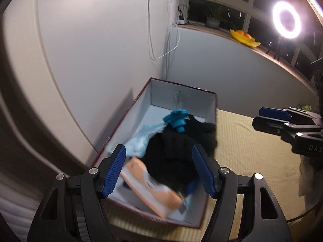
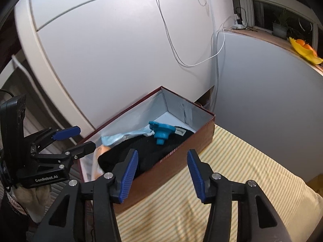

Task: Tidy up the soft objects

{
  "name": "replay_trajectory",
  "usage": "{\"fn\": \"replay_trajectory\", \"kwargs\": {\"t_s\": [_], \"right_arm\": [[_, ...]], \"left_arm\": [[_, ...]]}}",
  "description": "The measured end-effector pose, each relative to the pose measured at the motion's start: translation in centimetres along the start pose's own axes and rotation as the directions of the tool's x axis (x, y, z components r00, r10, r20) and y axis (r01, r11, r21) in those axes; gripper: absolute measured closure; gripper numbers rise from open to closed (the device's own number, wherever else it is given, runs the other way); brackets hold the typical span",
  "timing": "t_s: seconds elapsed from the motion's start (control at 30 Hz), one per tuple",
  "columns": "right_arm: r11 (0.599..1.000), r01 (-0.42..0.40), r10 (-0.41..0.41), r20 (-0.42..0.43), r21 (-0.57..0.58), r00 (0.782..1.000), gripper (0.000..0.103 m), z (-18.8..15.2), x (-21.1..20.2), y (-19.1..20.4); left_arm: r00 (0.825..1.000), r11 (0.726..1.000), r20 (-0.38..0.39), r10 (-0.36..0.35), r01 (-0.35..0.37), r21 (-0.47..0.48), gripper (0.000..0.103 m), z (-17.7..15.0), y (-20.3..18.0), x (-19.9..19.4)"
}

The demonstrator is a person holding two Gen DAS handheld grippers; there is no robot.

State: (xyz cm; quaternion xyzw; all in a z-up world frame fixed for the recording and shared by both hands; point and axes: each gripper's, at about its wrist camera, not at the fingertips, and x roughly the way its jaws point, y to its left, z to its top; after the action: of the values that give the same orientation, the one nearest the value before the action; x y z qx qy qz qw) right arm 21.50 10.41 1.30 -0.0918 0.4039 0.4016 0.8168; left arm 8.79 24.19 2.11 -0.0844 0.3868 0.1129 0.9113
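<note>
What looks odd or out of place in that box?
A hard-looking blue plastic piece sits on the black cloth among soft things. The black cloth hangs over the box rim on one side. An orange packet lies tilted. Nothing looks spilled.

One open box (image 1: 210,104) stands on the striped cloth (image 1: 252,151), at its far left corner by the wall. Inside it — one black garment (image 1: 177,151), one pale blue cloth (image 1: 141,139), one bright blue plastic piece (image 1: 177,119), one orange-and-white packet (image 1: 149,185). Two grippers hover nearby — the left gripper (image 1: 159,171) and the right gripper (image 2: 162,177).
</note>
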Motion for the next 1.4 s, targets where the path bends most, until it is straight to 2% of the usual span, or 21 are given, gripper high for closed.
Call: {"fn": "replay_trajectory", "kwargs": {"t_s": [0.07, 0.23, 0.4, 0.6, 0.8, 1.0, 1.07, 1.4], "right_arm": [[1.000, 0.011, -0.011, 0.022, -0.018, 1.000, 0.050, -1.1, -1.4, 0.5], [0.999, 0.011, -0.009, 0.049, -0.032, 0.999, 0.049, -3.6, -4.0, 1.2], [0.998, 0.043, -0.038, 0.110, -0.042, 0.993, 0.039, -7.0, -6.6, 1.7], [0.997, 0.082, -0.080, 0.129, -0.011, 0.988, 0.038, -11.2, -8.4, 1.6], [0.996, 0.090, -0.093, 0.151, 0.028, 0.984, 0.036, -14.6, -10.2, 2.0], [0.993, 0.113, -0.115, 0.170, 0.022, 0.979, 0.034, -16.3, -11.5, 3.0], [0.994, 0.109, -0.111, 0.181, 0.021, 0.977, 0.033, -16.6, -11.9, 3.4], [0.993, 0.114, -0.115, 0.179, 0.016, 0.977, 0.030, -17.0, -12.0, 3.9]], "left_arm": [[1.000, 1.000, 0.019, 0.010, -0.010, 0.004, 0.035, -0.7, -0.6, -1.0], [0.998, 1.000, 0.064, 0.004, -0.004, 0.007, 0.035, -3.2, -2.7, -3.7], [0.996, 1.000, 0.089, 0.023, -0.023, -0.001, 0.031, -5.7, -4.1, -4.9], [0.996, 0.999, 0.079, 0.040, -0.037, -0.034, 0.030, -9.1, -5.4, -5.9], [0.989, 0.995, 0.116, 0.088, -0.080, -0.067, 0.030, -11.4, -6.0, -8.1], [0.984, 0.993, 0.136, 0.111, -0.104, -0.060, 0.028, -12.5, -6.4, -9.8], [0.984, 0.993, 0.145, 0.106, -0.099, -0.058, 0.021, -12.7, -6.6, -10.3], [0.982, 0.993, 0.152, 0.111, -0.104, -0.050, 0.021, -13.0, -7.2, -10.7]]}}
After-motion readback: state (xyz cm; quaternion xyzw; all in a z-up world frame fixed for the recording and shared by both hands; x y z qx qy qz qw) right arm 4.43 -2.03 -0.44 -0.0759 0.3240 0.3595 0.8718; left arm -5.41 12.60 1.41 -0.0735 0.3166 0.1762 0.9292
